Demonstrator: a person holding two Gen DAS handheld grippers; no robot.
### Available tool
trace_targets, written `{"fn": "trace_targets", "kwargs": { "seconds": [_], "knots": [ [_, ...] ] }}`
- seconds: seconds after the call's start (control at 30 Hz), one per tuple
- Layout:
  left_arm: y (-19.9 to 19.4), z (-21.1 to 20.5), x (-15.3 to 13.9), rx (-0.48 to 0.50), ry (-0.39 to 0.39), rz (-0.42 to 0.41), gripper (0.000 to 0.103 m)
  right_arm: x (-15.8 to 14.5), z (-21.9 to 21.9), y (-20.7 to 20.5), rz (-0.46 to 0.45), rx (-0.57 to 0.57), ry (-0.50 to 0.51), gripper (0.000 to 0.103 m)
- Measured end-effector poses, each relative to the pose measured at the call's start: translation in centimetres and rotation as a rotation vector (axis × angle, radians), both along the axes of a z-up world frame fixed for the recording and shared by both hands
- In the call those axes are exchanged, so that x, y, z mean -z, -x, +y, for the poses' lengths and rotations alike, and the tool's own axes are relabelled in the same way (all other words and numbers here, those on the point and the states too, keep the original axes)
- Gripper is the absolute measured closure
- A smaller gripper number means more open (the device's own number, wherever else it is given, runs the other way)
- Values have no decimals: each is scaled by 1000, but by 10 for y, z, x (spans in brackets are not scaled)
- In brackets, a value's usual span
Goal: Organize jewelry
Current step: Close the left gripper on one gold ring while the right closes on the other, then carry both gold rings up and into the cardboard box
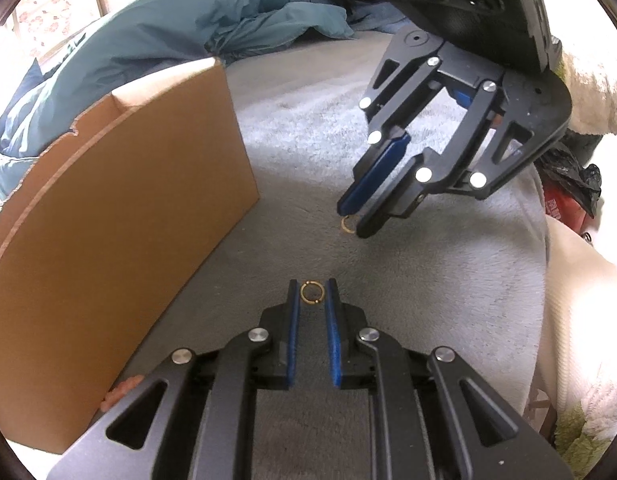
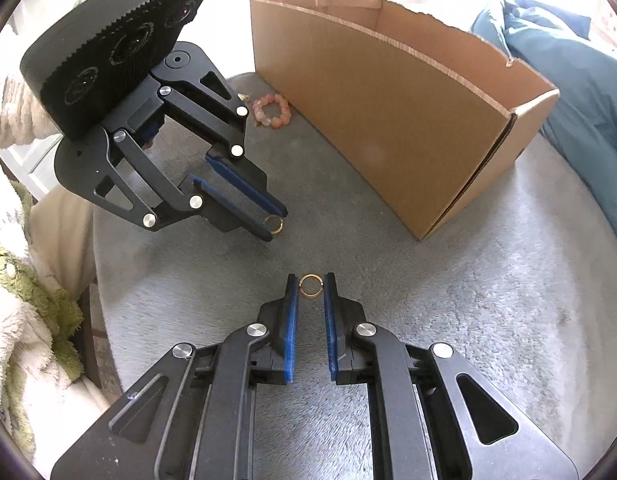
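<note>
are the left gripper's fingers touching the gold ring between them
Cannot tell. In the left wrist view the gold ring sits between the left gripper fingertips with only slivers of gap, too fine to settle.
</note>
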State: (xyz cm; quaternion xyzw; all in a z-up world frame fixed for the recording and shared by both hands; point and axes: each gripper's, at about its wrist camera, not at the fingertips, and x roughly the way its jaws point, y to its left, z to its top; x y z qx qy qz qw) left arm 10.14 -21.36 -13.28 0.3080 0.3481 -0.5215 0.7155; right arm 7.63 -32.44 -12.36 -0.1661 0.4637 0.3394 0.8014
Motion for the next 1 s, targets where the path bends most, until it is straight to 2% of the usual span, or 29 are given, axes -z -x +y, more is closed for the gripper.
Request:
{"fn": "trace_targets", "kwargs": {
  "seconds": [0.23,0.57,0.7,0.8,1.0],
  "knots": [
    [9,19,-30,-38,38,-47,92,-33,9,17,-62,11,4,92],
    [9,60,-95,-127,123,-164,92,-91,27,20,-204,22,-23,92],
    [-7,75,-121,-178,165,-205,92,-115,28,6,-263,48,-59,92],
    [-34,79,-132,-228,188,-206,92,-126,30,-15,-291,87,-102,92],
    [-92,81,-127,-342,179,-164,91,-117,32,-63,-232,145,-145,92]
  ]
}}
